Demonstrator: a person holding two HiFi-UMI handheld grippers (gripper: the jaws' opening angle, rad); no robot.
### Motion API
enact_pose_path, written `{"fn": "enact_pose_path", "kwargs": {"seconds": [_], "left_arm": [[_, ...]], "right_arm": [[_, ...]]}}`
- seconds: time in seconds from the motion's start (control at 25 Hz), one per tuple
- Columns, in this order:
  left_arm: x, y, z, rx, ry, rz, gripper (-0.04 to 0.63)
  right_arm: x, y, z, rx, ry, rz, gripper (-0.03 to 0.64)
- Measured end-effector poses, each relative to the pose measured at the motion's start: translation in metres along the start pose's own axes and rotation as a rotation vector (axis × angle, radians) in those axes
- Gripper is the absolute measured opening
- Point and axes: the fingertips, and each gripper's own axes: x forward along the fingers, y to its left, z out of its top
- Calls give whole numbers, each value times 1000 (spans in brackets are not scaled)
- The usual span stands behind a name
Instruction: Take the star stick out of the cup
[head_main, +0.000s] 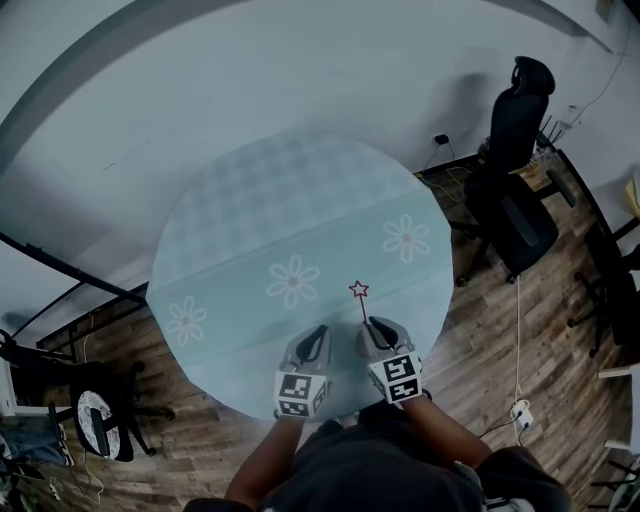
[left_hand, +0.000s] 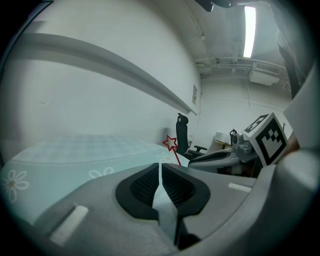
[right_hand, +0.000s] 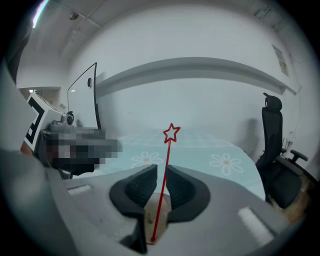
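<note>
The head camera looks steeply down from high above the round worktop (head_main: 300, 220), the left tool (head_main: 319, 330) and the right tool (head_main: 374, 323). Each tool's camera sits low, right behind its own jaws, looking flat across the worktop. All 3 views share the worktop, the star stick (head_main: 362, 303) and the black chair (head_main: 520, 130).

Table (head_main: 300, 190): round, under a pale blue-green cloth, checked on the far half and plain on the near half
Daisies (head_main: 292, 281): three white flowers printed on the plain half, at left, middle and right
Office chair (head_main: 515, 170): black, high-backed with a headrest, standing right of the table and apart from it
Floor (head_main: 480, 340): dark wood planks
Power strip (head_main: 520, 410): white, lying on the planks at the right
Wall (head_main: 250, 70): white, crossed by a grey band
Ceiling light (left_hand: 248, 31): long tube, lit
</note>
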Motion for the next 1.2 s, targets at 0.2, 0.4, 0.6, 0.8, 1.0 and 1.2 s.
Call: {"fn": "enact_pose_path", "kwargs": {"seconds": [0.2, 0.4, 0.6, 0.8, 1.0, 1.2], "left_arm": [[4, 5, -5, -11, 18, 23, 21], [7, 7, -7, -20, 23, 37, 22], [8, 10, -9, -35, 26, 49, 23], [7, 12, -8, -37, 20, 50, 21], [5, 11, -10, -42, 26, 53, 21], [2, 6, -8, -36, 19, 44, 21]], "right_arm": [[14, -3, -6, -8, 34, 24, 43], [23, -7, -10, -7, 62, 20, 44], [26, -8, -10, -13, 71, 37, 44], [26, -11, -10, -2, 69, 44, 36], [22, -13, -7, 13, 49, 61, 20], [18, -12, -4, 9, 32, 47, 20]]}}
